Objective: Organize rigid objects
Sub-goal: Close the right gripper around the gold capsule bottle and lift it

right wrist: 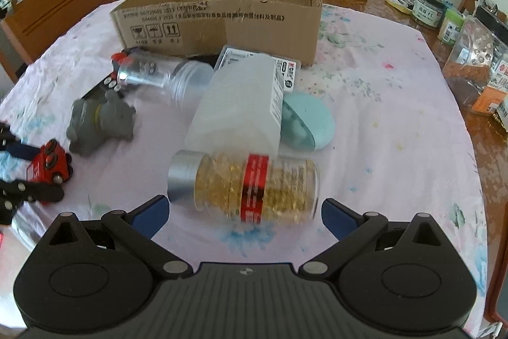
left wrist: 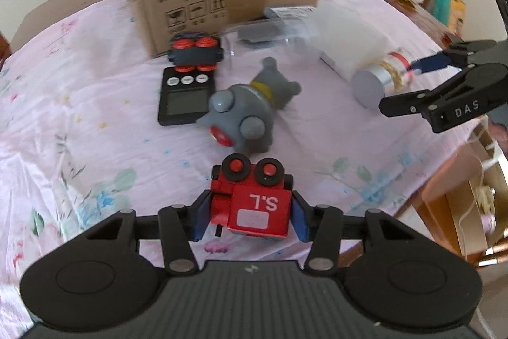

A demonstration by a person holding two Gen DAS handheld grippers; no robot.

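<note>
**A:** Since the open brown cardboard box [right wrist: 219, 11] at the far edge of the table is the biggest thing here and looks empty from what I can see, I'd guess we're early in the sorting, with the loose stuff meant to go in there. The table's pink floral cloth [right wrist: 397, 123] carries everything.

**B:** Agreed. The left gripper [left wrist: 250, 212] has its blue pads clamped on the small red toy truck with black wheels [left wrist: 254, 199], near the table's near edge. Looks like a carry step: lift it and go over to the box.

**A:** The grey rubber dog-like toy [left wrist: 250, 107] lies right in the straight line to the box, with a black digital timer [left wrist: 185, 96] and a dark toy car with red wheels [left wrist: 195, 53] behind it. So go up and over, not a low slide.

**B:** The right gripper [right wrist: 244, 213] has its fingers spread wide, holding nothing, either side of the clear jar of golden capsules with a silver lid and red band [right wrist: 254, 183], which lies on its side. Closing on it seems next, though it could roll.

**A:** A frosted white plastic box [right wrist: 241, 107] sits just behind the jar, a mint round case [right wrist: 317, 123] beside it, and a clear empty jar [right wrist: 162, 75] toward the cardboard.
</note>
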